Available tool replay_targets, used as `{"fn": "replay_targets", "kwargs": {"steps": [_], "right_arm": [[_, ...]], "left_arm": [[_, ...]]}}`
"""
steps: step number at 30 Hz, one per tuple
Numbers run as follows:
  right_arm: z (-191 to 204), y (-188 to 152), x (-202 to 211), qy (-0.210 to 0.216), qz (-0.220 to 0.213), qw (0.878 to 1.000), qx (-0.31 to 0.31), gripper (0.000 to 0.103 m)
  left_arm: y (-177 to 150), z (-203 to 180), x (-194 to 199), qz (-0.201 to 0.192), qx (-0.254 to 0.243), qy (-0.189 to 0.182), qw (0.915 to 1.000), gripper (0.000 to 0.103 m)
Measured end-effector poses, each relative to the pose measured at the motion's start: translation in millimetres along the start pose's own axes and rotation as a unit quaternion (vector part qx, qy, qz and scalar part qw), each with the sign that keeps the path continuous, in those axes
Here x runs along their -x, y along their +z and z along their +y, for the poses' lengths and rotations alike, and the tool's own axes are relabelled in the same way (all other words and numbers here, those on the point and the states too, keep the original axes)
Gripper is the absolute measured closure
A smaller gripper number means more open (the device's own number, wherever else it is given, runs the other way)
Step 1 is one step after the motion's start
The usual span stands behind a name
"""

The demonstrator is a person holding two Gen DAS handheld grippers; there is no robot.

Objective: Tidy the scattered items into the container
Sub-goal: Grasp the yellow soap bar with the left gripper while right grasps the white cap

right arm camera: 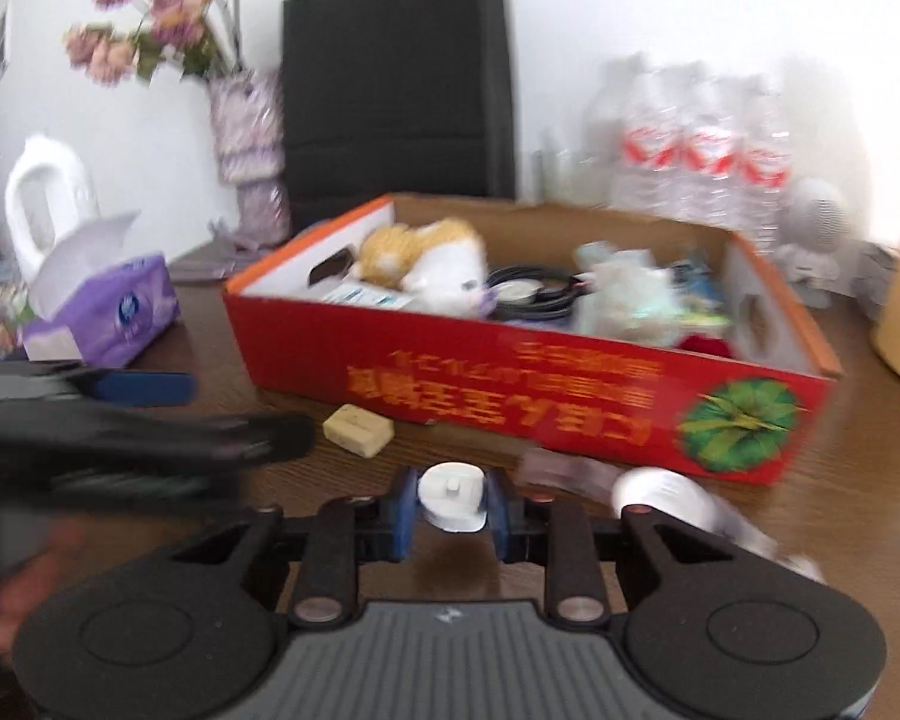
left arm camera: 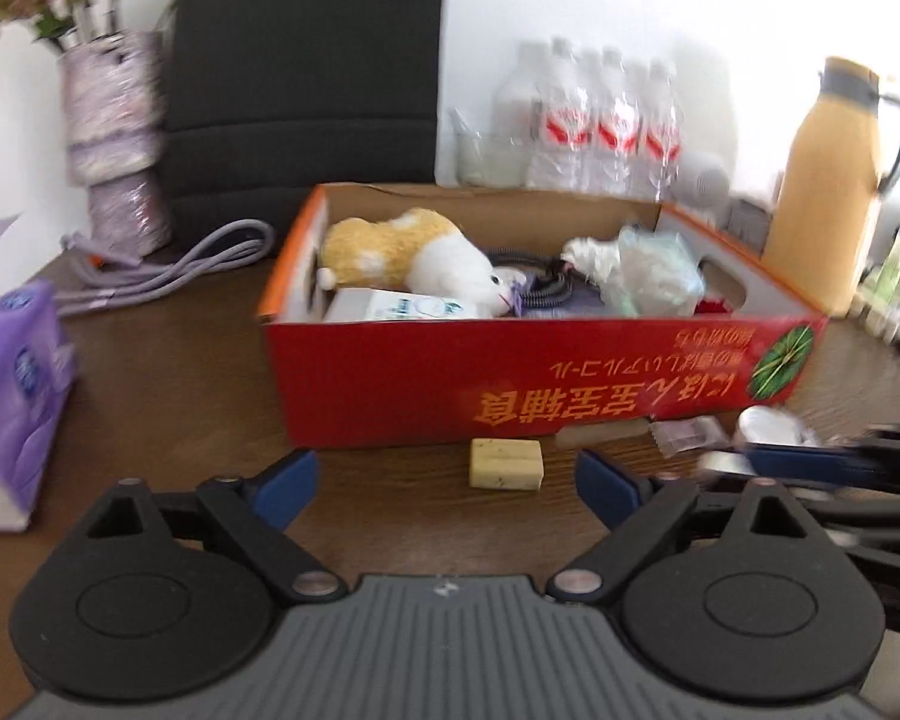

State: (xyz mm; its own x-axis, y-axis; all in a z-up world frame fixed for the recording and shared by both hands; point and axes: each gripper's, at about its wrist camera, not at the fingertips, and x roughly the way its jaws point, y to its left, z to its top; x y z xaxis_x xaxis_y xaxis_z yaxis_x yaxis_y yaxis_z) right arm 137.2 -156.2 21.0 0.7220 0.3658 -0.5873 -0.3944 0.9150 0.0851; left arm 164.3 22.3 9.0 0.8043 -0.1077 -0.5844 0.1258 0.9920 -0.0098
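A red cardboard box (left arm camera: 510, 378) (right arm camera: 510, 372) stands open on the brown table, holding a plush toy (left arm camera: 414, 258), a cable coil, a carton and crumpled bags. In front of it lies a pale yellow soap bar (left arm camera: 506, 464) (right arm camera: 358, 429), just ahead of my left gripper (left arm camera: 446, 480), whose blue pads stand wide open and empty. My right gripper (right arm camera: 453, 501) is shut on a small white plastic piece (right arm camera: 453, 489), low over the table near the box's front wall. A clear wrapped packet (left arm camera: 687, 435) and a round white item (left arm camera: 771, 426) (right arm camera: 666, 492) lie beside it.
A purple tissue box (left arm camera: 12, 384) (right arm camera: 108, 318) sits at the left, a purple cable (left arm camera: 168, 270) and flower vase (left arm camera: 120, 138) behind it. Water bottles (left arm camera: 594, 120), a yellow jug (left arm camera: 828, 192) and a black chair back (left arm camera: 306, 78) line the rear. A white jug (right arm camera: 45, 204) stands far left.
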Motion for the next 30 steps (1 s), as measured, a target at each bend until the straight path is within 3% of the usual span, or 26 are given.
{"fn": "replay_targets", "kwargs": {"steps": [5, 7, 13, 17, 21, 25, 30], "right_arm": [[-19, -13, 29, -0.017, -0.009, 0.999, -0.031, 0.079], [-22, -17, 35, -0.017, -0.012, 0.999, -0.032, 0.079], [-12, -31, 48, 0.001, -0.001, 1.000, -0.015, 0.079], [9, -54, 59, 0.018, 0.025, 0.999, 0.017, 0.079], [28, -75, 71, 0.022, 0.034, 0.998, 0.038, 0.079], [37, -86, 82, 0.024, 0.029, 0.998, 0.050, 0.077], [39, -88, 82, 0.010, 0.021, 0.997, 0.067, 0.070]], "left_arm": [[4, -15, -21, 0.016, -0.013, -0.016, 0.9997, 0.035], [5, -12, -27, 0.027, -0.001, -0.015, 0.9995, 0.072], [-10, -7, 8, 0.048, 0.021, -0.022, 0.9984, 0.072], [-54, -10, 68, 0.051, 0.038, 0.012, 0.9979, 0.072], [-87, -21, 115, 0.047, 0.037, 0.023, 0.9980, 0.072], [-100, -32, 131, 0.041, -0.003, 0.019, 0.9990, 0.071], [-101, -35, 128, 0.029, -0.005, 0.028, 0.9992, 0.066]]}}
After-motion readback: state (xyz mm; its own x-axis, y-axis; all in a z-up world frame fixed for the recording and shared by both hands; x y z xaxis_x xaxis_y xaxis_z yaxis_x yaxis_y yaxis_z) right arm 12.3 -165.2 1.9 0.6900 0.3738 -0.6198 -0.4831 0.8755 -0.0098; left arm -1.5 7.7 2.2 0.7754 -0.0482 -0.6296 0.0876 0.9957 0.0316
